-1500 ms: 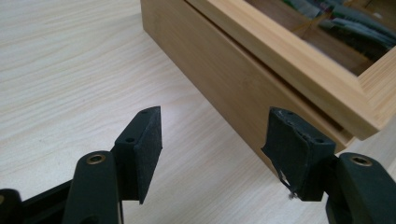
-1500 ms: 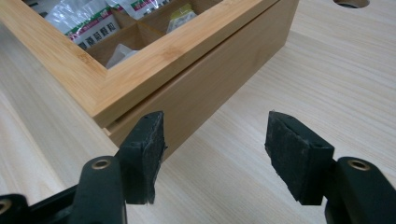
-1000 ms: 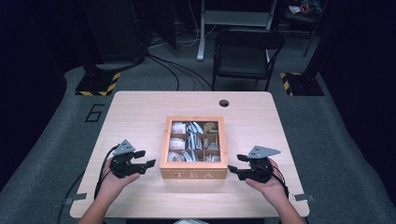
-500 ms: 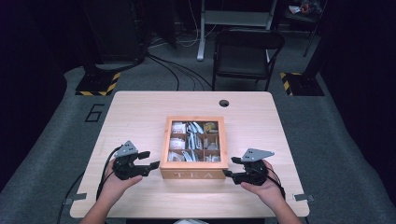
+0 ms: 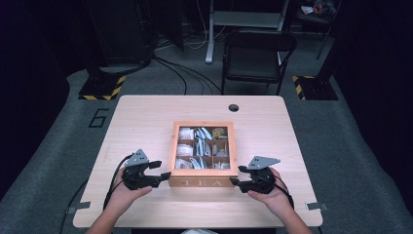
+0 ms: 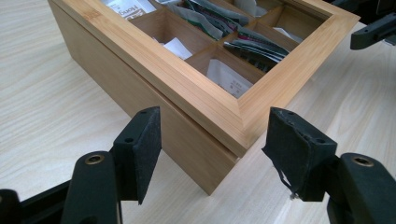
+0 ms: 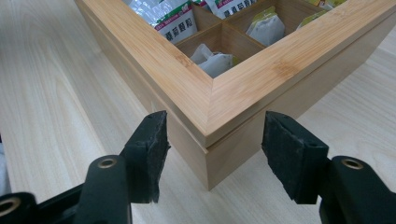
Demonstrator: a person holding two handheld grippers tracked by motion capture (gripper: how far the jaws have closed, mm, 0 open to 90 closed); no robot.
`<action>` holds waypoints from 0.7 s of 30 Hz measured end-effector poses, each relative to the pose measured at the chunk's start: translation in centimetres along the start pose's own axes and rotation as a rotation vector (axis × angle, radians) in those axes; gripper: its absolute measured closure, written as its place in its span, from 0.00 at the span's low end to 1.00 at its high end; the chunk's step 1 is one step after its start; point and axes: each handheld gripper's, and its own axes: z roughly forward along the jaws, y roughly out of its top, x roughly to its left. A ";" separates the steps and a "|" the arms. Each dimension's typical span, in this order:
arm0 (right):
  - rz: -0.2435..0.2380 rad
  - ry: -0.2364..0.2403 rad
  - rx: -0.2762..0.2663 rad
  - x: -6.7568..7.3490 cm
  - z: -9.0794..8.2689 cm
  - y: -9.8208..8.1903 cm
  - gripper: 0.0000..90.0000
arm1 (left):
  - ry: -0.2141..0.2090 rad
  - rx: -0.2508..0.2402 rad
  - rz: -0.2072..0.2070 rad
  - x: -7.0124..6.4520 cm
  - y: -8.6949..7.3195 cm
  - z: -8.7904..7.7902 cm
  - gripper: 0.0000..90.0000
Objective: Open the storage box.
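A bamboo tea box (image 5: 204, 183) with "TEA" on its front stands mid-table, its framed top showing compartments of tea bags (image 5: 199, 146). My left gripper (image 5: 163, 169) is at the box's front left corner. In the left gripper view my gripper (image 6: 215, 126) is open, and that corner of the box (image 6: 196, 93) lies between its pads (image 6: 144, 140) untouched. My right gripper (image 5: 237, 175) is at the front right corner. Its jaws have just been closing a little. In the right gripper view it (image 7: 215, 123) is open around the box corner (image 7: 187, 74), with gaps at both pads.
The light wooden table (image 5: 146, 122) has a round cable hole (image 5: 234, 107) near its far edge. A black folding chair (image 5: 258, 53) stands behind the table. Bare tabletop lies to the left and right of the box.
Both grippers have edged inward toward the box's front corners. The box has not moved.
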 end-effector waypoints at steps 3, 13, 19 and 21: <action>-0.003 -0.005 0.011 -0.1 0.2 -0.1 0.49 | -0.006 0.001 0.001 -0.1 0.0 0.1 0.40; -0.031 -0.011 0.007 0.1 0.4 0.1 0.52 | -0.012 -0.008 0.006 -0.2 0.2 -0.1 0.40; -0.009 -0.001 0.014 0.1 0.3 0.3 0.54 | -0.011 -0.021 -0.009 -0.2 0.4 -0.7 0.44; -0.015 0.002 0.015 0.0 0.3 0.3 0.55 | -0.014 -0.022 -0.013 -0.1 0.6 -0.9 0.44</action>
